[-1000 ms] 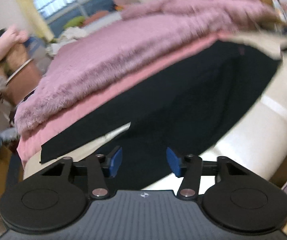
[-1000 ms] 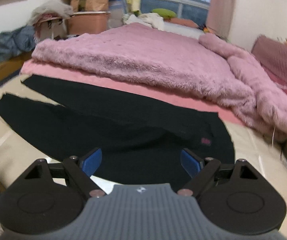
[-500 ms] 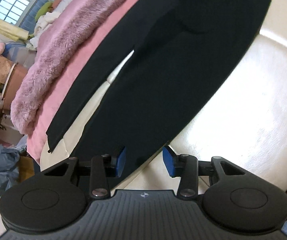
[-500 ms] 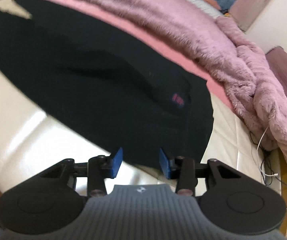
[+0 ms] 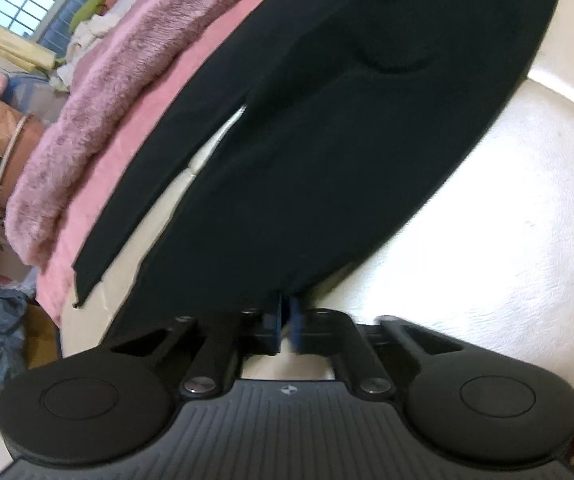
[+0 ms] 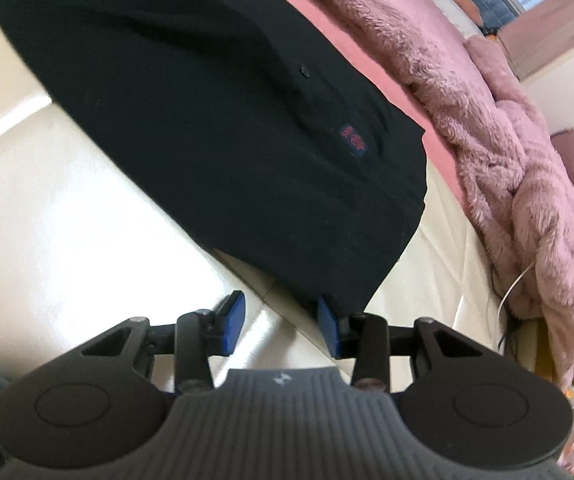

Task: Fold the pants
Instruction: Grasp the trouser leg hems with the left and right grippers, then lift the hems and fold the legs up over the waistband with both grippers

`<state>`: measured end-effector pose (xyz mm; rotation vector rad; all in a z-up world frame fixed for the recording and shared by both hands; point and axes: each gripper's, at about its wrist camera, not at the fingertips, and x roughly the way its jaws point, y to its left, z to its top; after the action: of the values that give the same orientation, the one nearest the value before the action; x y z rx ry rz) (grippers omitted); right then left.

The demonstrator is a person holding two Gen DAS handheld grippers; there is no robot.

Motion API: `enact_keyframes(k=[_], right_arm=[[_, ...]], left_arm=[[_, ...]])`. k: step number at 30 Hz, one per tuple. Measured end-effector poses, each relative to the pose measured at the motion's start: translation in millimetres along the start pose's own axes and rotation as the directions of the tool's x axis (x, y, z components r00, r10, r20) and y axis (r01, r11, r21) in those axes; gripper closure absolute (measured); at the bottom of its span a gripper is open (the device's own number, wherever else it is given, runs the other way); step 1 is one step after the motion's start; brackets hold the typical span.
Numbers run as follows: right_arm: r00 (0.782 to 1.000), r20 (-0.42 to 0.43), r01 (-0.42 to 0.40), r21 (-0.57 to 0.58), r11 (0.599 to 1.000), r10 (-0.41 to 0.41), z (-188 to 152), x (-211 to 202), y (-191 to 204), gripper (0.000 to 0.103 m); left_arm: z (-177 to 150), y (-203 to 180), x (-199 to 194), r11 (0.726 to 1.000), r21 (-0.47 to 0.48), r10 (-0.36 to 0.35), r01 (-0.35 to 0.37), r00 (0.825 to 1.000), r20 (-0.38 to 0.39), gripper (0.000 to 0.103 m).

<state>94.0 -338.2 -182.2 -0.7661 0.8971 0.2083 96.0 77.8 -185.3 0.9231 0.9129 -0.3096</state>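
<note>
Lying flat — black pants (image 5: 327,128); legs parted; small red emblem (image 6: 353,142).

Pants (image 5: 327,152): matt black cloth. Blanket (image 6: 499,140): shaggy pink plush. Bed edge (image 5: 507,208): glossy cream, leather-like.

Black pants (image 5: 327,160) with a red emblem (image 6: 353,142), fuzzy pink blanket (image 6: 487,128), cream bed surface (image 5: 487,240).

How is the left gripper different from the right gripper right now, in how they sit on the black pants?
The left gripper has its jaws pressed together on the near edge of the black pants; the right gripper has a clear gap between its pads. The left is pinching cloth; the right has only one pad at the pants' corner, with nothing between its pads. Both have blue pads and reach the near edge on the cream surface.
</note>
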Motion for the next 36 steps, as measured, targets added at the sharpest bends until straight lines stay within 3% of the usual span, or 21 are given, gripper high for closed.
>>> enact_keyframes(k=[4,9,14,18,23,26,36], right_arm=[[1.000,0.005,0.011,-0.111,0.994,-0.010,-4,-5,7,0.068],[1.000,0.016,0.022,-0.233,0.972,-0.019,-8,-5,17,0.078],[0.996,0.031,0.092,-0.348,0.933,-0.087,-13,1,24,0.079],[0.992,0.020,0.122,-0.351,0.928,-0.122,-14,13,20,0.092],[0.987,0.044,0.160,-0.342,0.926,-0.154,-15,9,21,0.101],[0.987,0.030,0.162,-0.290,0.943,-0.160,-16,4,14,0.103],[0.983,0.031,0.183,-0.276,0.944,-0.181,-34,-20,15,0.103]], left_arm=[[-1,4,-1,0.999,-0.054,-0.002,0.002,1.000,0.005,0.102],[2,10,-1,0.993,-0.119,-0.004,0.003,1.000,-0.010,0.102],[8,13,-2,0.983,-0.180,0.019,-0.025,0.999,-0.033,0.102],[12,19,-4,0.971,-0.238,0.027,-0.037,0.999,-0.044,0.102],[17,24,-10,0.959,-0.278,0.046,-0.058,0.998,-0.047,0.103],[16,25,-15,0.956,-0.283,0.062,-0.072,0.997,-0.045,0.103],[8,20,-39,0.949,-0.299,0.095,-0.094,0.995,-0.011,0.103]])
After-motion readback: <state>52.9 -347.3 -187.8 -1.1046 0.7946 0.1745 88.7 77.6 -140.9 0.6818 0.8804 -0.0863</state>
